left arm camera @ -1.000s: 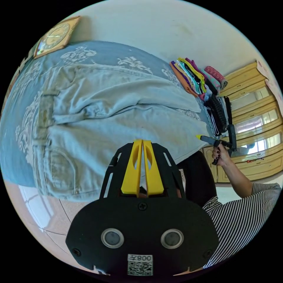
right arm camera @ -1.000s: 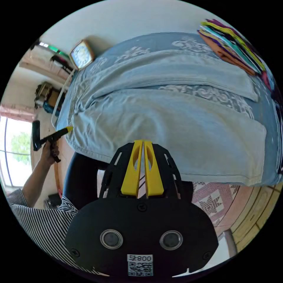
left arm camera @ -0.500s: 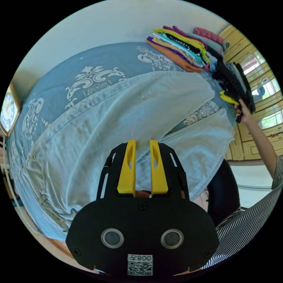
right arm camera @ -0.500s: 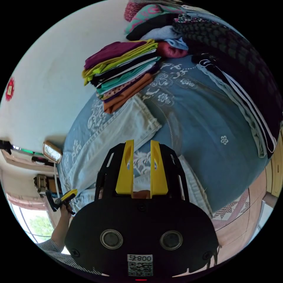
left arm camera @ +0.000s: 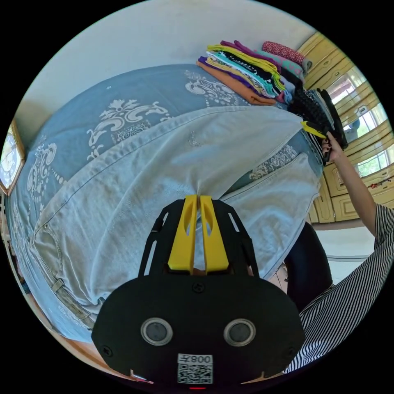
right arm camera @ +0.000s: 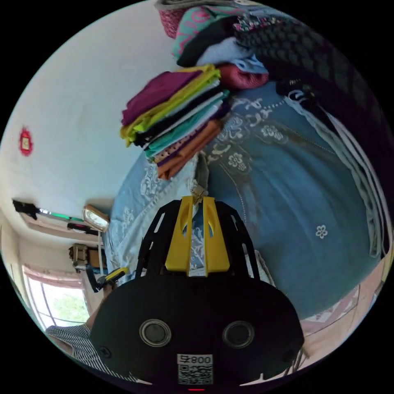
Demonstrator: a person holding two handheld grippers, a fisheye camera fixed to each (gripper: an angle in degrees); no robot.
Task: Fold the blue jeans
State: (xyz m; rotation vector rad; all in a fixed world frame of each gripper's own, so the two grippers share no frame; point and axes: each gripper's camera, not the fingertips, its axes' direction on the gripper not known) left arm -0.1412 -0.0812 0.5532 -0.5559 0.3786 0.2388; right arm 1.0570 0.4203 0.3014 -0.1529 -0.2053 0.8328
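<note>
Jeans (left arm camera: 135,172) are lying spread across the blue bed (left arm camera: 82,119); left hand-held gripper (left arm camera: 198,198) is pinching a leg's edge mid-length; right hand-held gripper (right arm camera: 196,200) is clamping the hem beside the stacked clothes (right arm camera: 176,115).

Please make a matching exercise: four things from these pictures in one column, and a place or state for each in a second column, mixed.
1. left tongs
2. right tongs
3. stack of folded clothes
4. clock

a. leaning against the wall
b. shut on a leg's hem end
c. on the bedspread, beyond the jeans
d. pinching the jeans mid-leg

Pairs: 1-d, 2-b, 3-c, 4-a
</note>
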